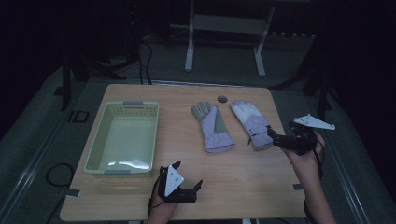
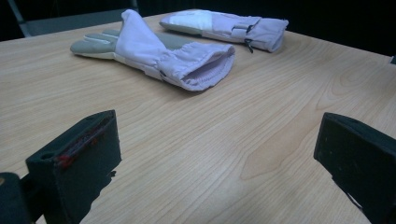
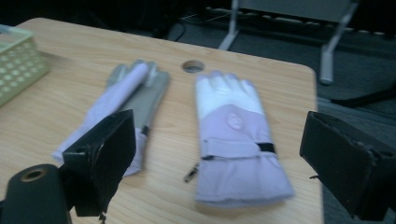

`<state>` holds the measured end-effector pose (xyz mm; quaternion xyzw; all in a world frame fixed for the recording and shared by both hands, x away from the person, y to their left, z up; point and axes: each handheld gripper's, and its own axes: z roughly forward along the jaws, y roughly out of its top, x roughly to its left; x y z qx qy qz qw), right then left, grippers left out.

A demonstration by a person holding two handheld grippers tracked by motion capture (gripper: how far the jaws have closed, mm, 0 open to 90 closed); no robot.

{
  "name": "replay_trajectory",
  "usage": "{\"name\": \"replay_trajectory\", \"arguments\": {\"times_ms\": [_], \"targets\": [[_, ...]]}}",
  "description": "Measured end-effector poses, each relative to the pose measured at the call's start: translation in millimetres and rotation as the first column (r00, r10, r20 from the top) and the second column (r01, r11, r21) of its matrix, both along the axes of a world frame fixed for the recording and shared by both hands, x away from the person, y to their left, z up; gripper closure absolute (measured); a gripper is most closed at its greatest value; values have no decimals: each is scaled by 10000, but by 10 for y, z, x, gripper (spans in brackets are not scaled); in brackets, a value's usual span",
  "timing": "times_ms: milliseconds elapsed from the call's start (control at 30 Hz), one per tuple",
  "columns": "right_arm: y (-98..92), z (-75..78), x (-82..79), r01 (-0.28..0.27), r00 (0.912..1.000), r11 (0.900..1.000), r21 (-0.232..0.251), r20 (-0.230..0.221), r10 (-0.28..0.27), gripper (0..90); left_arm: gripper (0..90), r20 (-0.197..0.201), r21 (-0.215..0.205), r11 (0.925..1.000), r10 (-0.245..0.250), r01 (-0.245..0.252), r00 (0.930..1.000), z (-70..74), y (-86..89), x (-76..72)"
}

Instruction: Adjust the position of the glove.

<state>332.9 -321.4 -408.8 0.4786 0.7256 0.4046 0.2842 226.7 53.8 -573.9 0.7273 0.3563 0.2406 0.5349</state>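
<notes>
Two lilac gloves lie side by side on the wooden table (image 1: 243, 182). The left glove (image 1: 212, 128) (image 2: 163, 56) (image 3: 135, 93) shows a grey palm. The right glove (image 1: 252, 123) (image 2: 229, 25) (image 3: 233, 140) has white fingers and a strap across the cuff. My right gripper (image 1: 275, 137) (image 3: 222, 140) hovers just beyond that cuff at the table's right edge, jaws open wide and empty. My left gripper (image 1: 189, 175) (image 2: 215, 163) rests low near the front edge, pointed at the gloves, open with bare wood between its jaws.
A pale green plastic basket (image 1: 135, 103) (image 3: 18, 65) stands empty on the left of the table. A round cable hole (image 1: 222, 98) (image 3: 192, 66) sits near the far edge behind the gloves. A white stand frame (image 1: 224, 23) is on the floor beyond.
</notes>
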Motion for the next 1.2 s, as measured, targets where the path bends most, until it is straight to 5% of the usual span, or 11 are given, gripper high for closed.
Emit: {"name": "replay_trajectory", "arguments": {"times_ms": [367,667,1200], "targets": [[437,41,241,-967,9941,9953,83,-487,970,106,8,10,7,10000,-38,38,10000,0,1,-1],[810,-41,442,-1468,9851,9884,-395,-959,1425,144,8,-51,-100,9998,-150,149,9999,0,8,8],[1388,-448,841,-1993,9605,9776,-675,-2110,1812,156,8,-12,-75,9996,-289,289,9996,0,1,2]]}}
